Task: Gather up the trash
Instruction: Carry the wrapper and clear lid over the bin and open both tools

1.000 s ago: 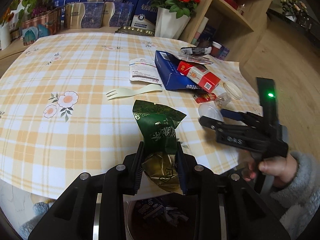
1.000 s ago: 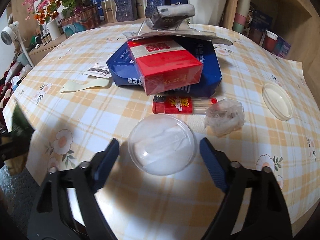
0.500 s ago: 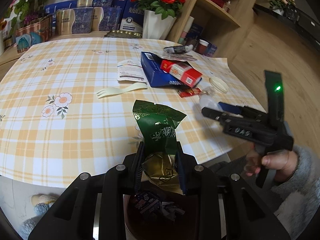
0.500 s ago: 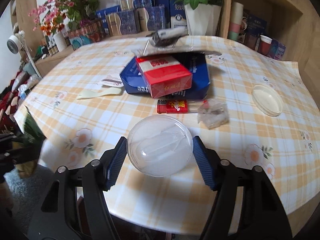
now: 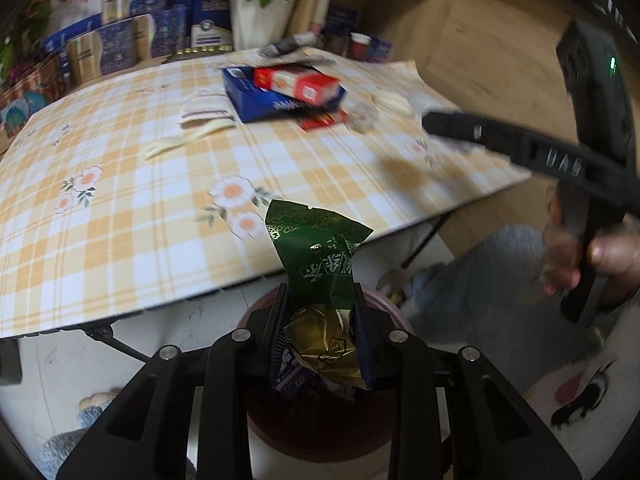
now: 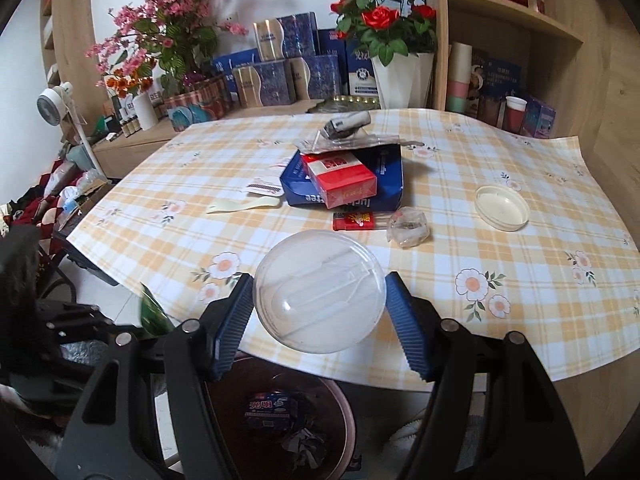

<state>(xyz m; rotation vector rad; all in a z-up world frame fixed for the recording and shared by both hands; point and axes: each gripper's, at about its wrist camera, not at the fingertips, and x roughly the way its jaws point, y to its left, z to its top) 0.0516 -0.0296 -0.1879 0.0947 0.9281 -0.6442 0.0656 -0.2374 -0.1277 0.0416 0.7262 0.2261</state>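
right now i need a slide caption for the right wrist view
Right hand-held gripper holds a clear plastic lid above the trash bin, with more litter left on the checkered table.

1. The wrapper (image 5: pixel 316 256) sits between the left gripper (image 5: pixel 320 332) jaws, above the bin (image 6: pixel 280 420), off the tabletop (image 6: pixel 500 248) edge.
2. The dome lid (image 6: pixel 320 292) sits between the right gripper (image 6: pixel 320 320) jaws, over the tabletop's near edge.
3. Behind it lie the lighter (image 6: pixel 354 221), then stacked boxes (image 6: pixel 344 182).
4. The flat lid (image 6: pixel 502 208) lies right of these.

Checked table (image 6: pixel 460 240) bears blue box (image 6: pixel 386 184); red lighter (image 6: pixel 354 221); white lid (image 6: pixel 502 207); perhaps a fork (image 6: pixel 240 205)
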